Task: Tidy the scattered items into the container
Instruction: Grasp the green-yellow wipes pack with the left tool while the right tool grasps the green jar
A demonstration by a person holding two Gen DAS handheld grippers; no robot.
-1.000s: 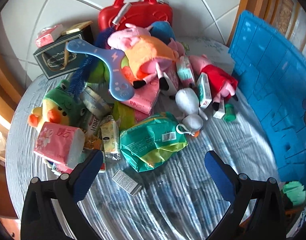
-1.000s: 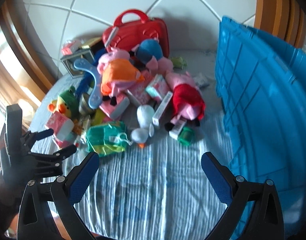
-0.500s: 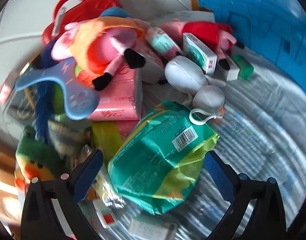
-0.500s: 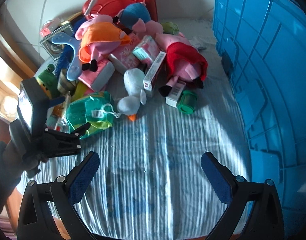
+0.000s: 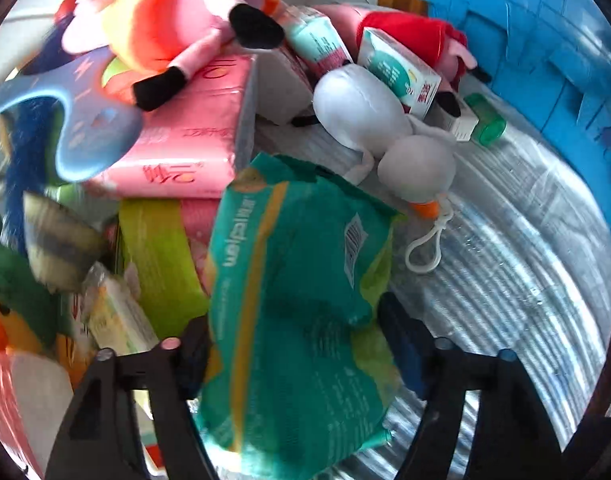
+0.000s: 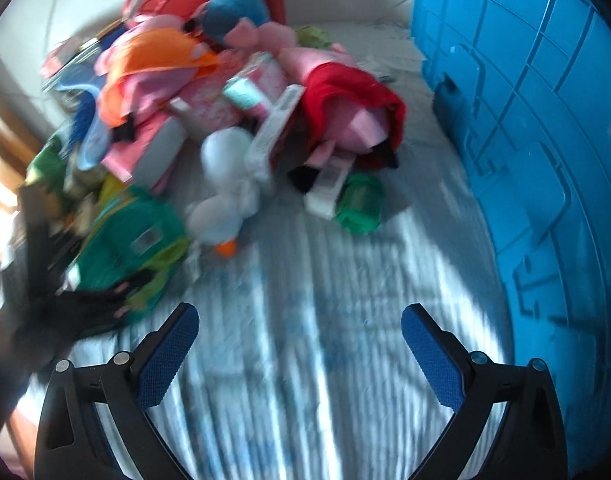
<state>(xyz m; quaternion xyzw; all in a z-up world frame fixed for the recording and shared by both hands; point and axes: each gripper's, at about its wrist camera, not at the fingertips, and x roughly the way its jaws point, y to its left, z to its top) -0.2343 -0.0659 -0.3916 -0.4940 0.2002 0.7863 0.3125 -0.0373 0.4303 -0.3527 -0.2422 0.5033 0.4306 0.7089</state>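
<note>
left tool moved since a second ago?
Yes. The left tool has dropped onto the green pack, beside the pink tissue pack, closing around it.

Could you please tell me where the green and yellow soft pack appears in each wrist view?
Left wrist: the green pack fills the lower centre, between the left gripper jaws.
Right wrist: green pack at left middle, blurred.
Shared landmark: the white plush duck beside it.

Round bench (image 6: 289,360) under a blue-and-white striped cover. Lying directly on it: green pack (image 5: 301,304), white goose plush (image 5: 385,136), green cup (image 6: 361,204) on its side, small white box (image 6: 327,188). Blue crate (image 6: 545,140) stands at right edge.
</note>
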